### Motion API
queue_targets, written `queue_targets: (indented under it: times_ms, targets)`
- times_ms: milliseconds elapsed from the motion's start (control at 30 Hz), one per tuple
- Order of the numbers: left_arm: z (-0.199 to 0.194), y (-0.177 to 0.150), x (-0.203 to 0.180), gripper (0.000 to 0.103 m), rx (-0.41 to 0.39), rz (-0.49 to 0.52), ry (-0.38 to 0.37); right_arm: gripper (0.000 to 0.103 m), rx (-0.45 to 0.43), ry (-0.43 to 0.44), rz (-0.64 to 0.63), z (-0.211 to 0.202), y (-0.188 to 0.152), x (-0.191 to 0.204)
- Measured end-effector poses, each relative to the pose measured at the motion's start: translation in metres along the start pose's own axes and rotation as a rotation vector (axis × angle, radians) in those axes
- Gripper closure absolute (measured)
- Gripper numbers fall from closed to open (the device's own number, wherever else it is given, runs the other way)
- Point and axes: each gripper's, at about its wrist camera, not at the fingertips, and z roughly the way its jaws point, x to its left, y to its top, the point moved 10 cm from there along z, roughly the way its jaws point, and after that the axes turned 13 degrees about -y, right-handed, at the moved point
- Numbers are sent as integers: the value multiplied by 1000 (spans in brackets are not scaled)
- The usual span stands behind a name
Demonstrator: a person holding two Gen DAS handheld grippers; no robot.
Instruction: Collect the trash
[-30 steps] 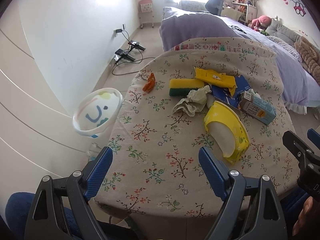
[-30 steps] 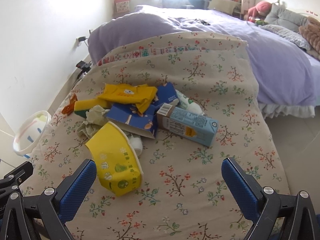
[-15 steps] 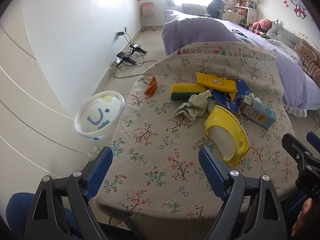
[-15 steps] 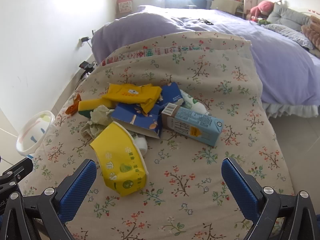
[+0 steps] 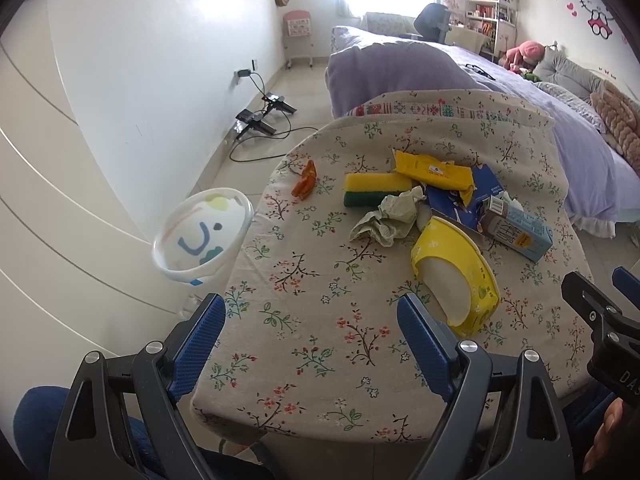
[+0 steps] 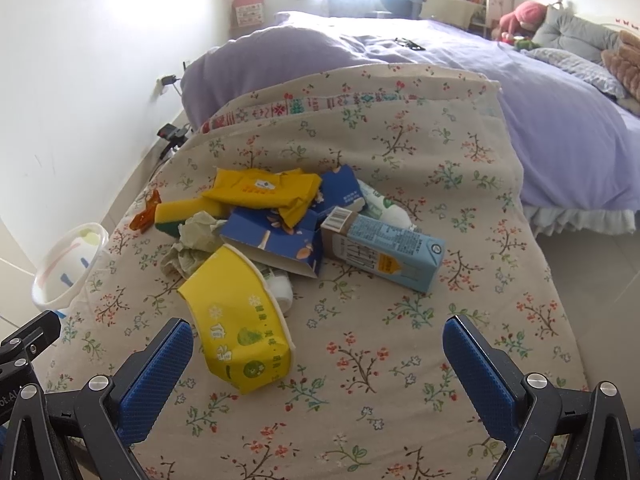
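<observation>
Left wrist view is being filled by a table under a floral tablecloth, with the trash heaped toward its far right part. The left gripper is being held wide apart and empty over the near edge, and the right gripper is likewise being held spread with nothing between its blue pads.

Nearest to both is a squashed yellow paper cup, lying on its side with its mouth turned toward the left gripper. It is being judged light and easily crushed; the rolled rim, where the paper is stiffest, is probably the best place for it to be pinched.

Just behind it a crumpled pale green tissue is lying, soft and nearly weightless, so any fold can be taken. A light blue drink carton is lying flat to the right, stiff along its edges and possibly still holding liquid; it is best clamped across its narrow sides. A yellow-and-green sponge, a yellow wrapper and a torn dark blue box are being overlapped in the pile, and a small orange scrap is lying apart to the left.

A white bin with a drawn face is standing beside the table's left edge, apparently where everything is being collected.
</observation>
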Motion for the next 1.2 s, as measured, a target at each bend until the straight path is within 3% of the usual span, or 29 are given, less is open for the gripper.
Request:
queue_targets:
  times_ms: [700,867,967,1200]
  targets:
    - [4,-2,-7,13,6,-5,-25,1,5,-8,0,4,-2,-1]
    - [22,-2,-20,13,102,-98,-161,1,9,-12,-6,6,8,-13]
    - [32,8,-42,13,134,-126,-231,1,17,-48,5,11,37,-45]
    - [88,-5,-99,13,322,-118,-273,1,119,-11,-15,47,88,-66]
